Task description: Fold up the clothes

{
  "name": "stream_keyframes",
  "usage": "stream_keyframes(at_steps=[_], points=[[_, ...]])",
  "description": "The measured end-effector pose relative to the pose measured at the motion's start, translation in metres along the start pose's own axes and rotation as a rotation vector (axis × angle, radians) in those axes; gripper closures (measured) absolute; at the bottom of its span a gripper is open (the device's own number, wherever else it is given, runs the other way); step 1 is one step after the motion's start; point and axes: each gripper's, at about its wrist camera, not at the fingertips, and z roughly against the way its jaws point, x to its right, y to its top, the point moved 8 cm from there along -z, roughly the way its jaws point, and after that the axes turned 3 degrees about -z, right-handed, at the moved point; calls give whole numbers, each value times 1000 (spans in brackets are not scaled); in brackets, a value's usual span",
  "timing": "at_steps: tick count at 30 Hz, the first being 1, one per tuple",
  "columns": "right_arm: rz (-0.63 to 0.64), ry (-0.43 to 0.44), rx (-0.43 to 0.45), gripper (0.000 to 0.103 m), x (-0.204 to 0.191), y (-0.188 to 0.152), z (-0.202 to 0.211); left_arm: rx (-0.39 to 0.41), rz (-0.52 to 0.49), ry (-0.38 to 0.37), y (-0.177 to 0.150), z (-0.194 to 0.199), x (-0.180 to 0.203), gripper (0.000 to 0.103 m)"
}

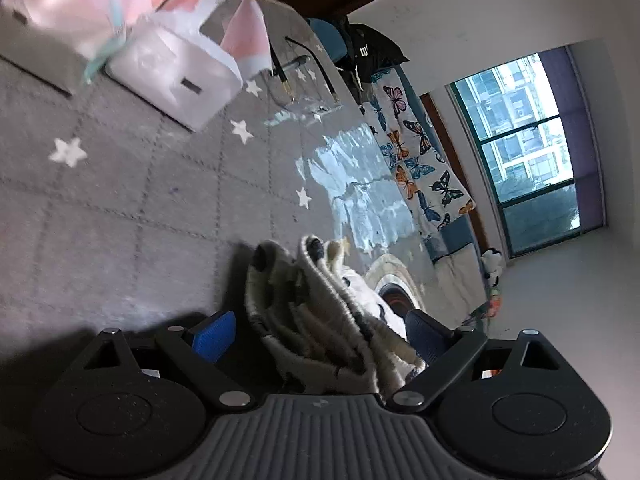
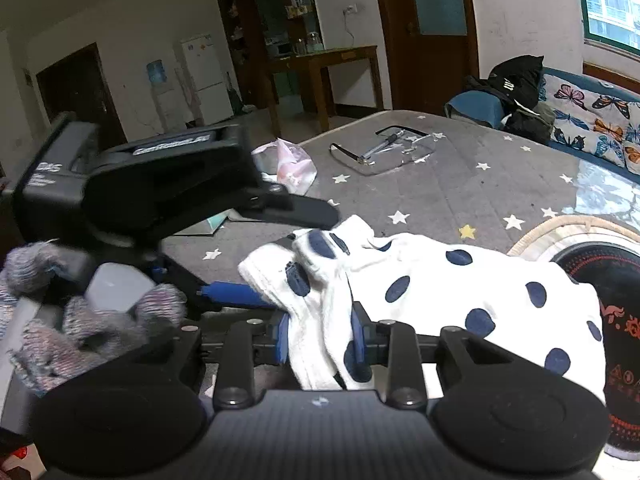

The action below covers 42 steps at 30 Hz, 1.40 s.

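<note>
A white garment with dark blue polka dots (image 2: 460, 292) lies on the grey star-patterned table cover (image 2: 460, 184). My right gripper (image 2: 320, 340) is shut on a bunched edge of it, blue pads pressing from both sides. In the left wrist view the same garment (image 1: 320, 320) is gathered in folds between the fingers of my left gripper (image 1: 318, 334), which stand wide apart; a gap shows beside the left blue pad (image 1: 212, 336). From the right wrist view the left gripper (image 2: 300, 258) reaches in from the left, held by a gloved hand (image 2: 100, 320).
A clear plastic bag with pens (image 2: 384, 152) and a pink-white plastic bag (image 2: 292, 164) lie farther back. White boxes (image 1: 176, 80) stand on the table. A round black item on a woven mat (image 2: 608, 280) sits right of the garment. A butterfly-print sofa (image 2: 592, 120) holds dark clothes.
</note>
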Motion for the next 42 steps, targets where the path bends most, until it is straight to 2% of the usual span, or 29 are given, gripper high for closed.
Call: stream_keyframes(at_steps=[3, 9, 11, 13, 14, 17, 19, 20, 21, 25, 31, 34, 38, 42], points=[[-11, 14, 6, 75, 4, -1, 1, -20, 21, -9, 0, -8, -2, 12], [22, 24, 15, 75, 0, -9, 7, -55, 28, -19, -7, -15, -9, 25], [53, 17, 13, 75, -4, -12, 7, -66, 28, -23, -9, -17, -11, 41], [70, 6, 13, 71, -5, -15, 8, -77, 29, -27, -12, -19, -13, 51], [69, 9, 11, 68, -6, -15, 9, -83, 30, -29, -13, -20, -15, 62], [45, 22, 20, 60, -4, -15, 18, -99, 30, -34, -17, -23, -18, 72], [26, 18, 35, 56, 1, -15, 28, -93, 0, -21, -18, -22, -16, 74], [16, 7, 44, 48, 7, -14, 32, -90, -15, -14, -19, -22, -14, 74], [6, -4, 52, 47, 13, -14, 37, -87, -30, -7, -19, -21, -13, 75], [-56, -59, 86, 45, 42, -12, 52, -74, -90, 20, -22, -19, -9, 75], [-217, -212, 117, 45, 114, -19, 67, -55, -179, 62, -25, -16, -1, 75], [-305, -260, 115, 45, 148, -25, 66, -46, -223, 82, -26, -15, 2, 75], [-394, -257, 91, 47, 174, -35, 57, -47, -234, 90, -24, -14, 4, 75], [-444, -217, 74, 53, 177, -43, 50, -50, -247, 99, -25, -13, 7, 75]])
